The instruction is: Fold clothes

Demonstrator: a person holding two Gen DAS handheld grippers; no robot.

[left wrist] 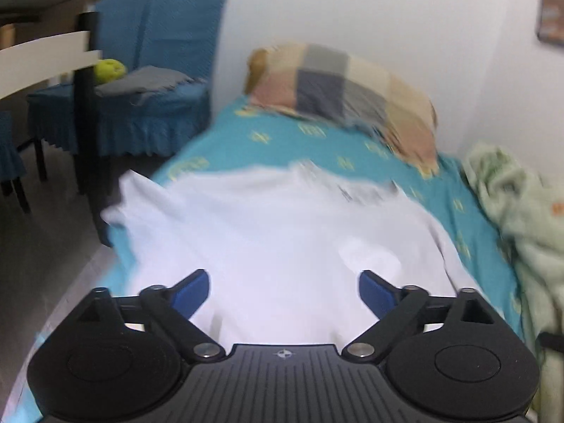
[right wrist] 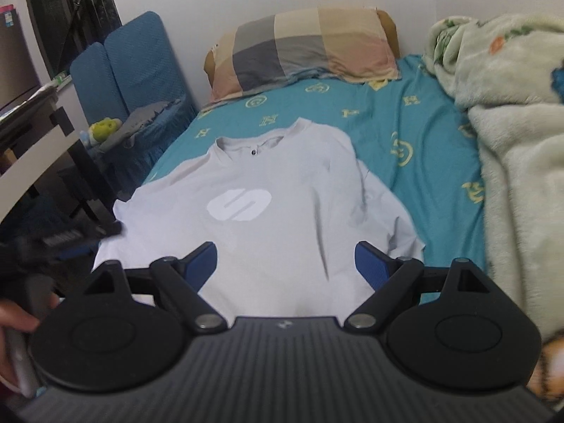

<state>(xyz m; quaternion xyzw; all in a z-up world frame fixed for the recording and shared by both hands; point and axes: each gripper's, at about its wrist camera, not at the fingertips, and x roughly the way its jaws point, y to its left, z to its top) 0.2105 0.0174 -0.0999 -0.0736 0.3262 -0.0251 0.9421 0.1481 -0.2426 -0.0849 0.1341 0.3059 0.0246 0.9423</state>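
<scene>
Bed point(right wrist: 405, 134) teal-sheeted, T-shirt point(right wrist: 282, 204) flat, pillow point(right wrist: 303, 46) against wall; both jaws wide, empty.

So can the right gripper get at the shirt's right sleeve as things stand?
Probably yes. The right gripper is open above the shirt, and the sleeve lies flat on the sheet with nothing over it.

Open bedsheet point(right wrist: 416, 112) beyond and right of the T-shirt point(right wrist: 289, 190). Blanket heap point(right wrist: 511, 148) blocks bed's right edge, pillow point(right wrist: 303, 46) the head, blue chairs point(right wrist: 137, 70) crowd left side.
</scene>
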